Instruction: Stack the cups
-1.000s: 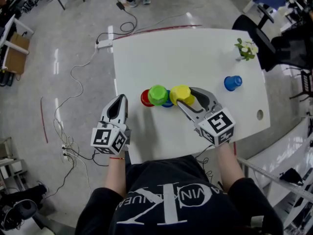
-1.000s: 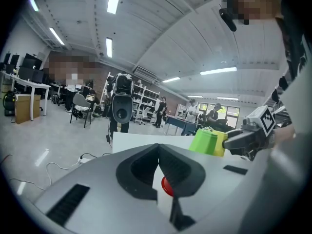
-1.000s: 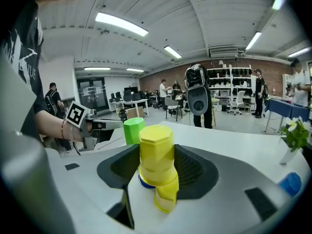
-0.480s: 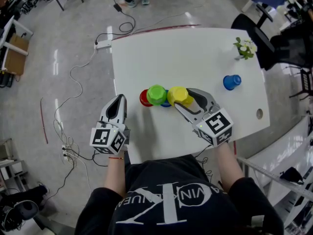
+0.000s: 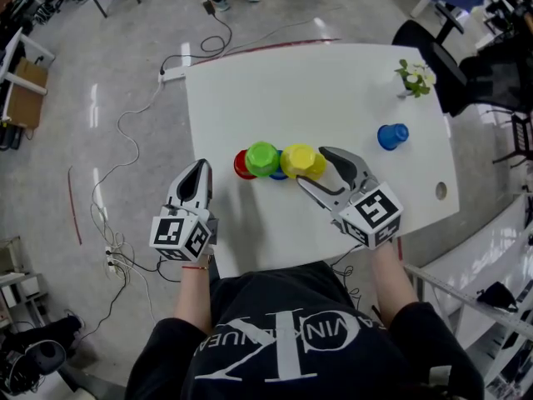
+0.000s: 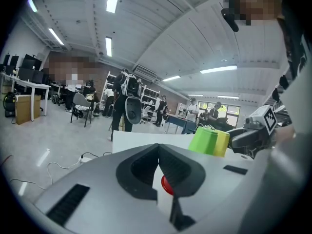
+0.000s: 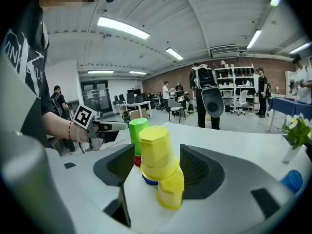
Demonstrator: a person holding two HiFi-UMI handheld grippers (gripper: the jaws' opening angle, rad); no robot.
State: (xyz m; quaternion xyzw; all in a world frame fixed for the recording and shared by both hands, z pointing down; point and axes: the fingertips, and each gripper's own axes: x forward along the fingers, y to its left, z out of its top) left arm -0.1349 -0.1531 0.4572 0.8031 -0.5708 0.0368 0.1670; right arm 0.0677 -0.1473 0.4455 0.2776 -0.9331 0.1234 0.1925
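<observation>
Several upturned cups stand in a tight row on the white table (image 5: 333, 98). A green cup (image 5: 262, 157) tops a red one (image 5: 241, 166). Beside them a yellow cup (image 5: 299, 160) leans on a second yellow cup (image 7: 170, 192), with a blue rim (image 7: 147, 180) showing behind. My right gripper (image 5: 320, 170) is open around the yellow pair (image 7: 155, 151); its jaws have just been opening and the pads stand clear of the cup. My left gripper (image 5: 200, 177) hovers shut and empty at the table's left edge, with the red cup (image 6: 167, 185) showing beyond its tips.
A lone blue cup (image 5: 392, 136) sits at the right of the table, and a small potted plant (image 5: 415, 77) stands at the far right corner. A round hole (image 5: 440, 192) pierces the tabletop near the right edge. Cables (image 5: 125, 140) trail over the floor at the left.
The right gripper's jaws have spread off the yellow cup, which now stands free between them. The left gripper has stayed put.
</observation>
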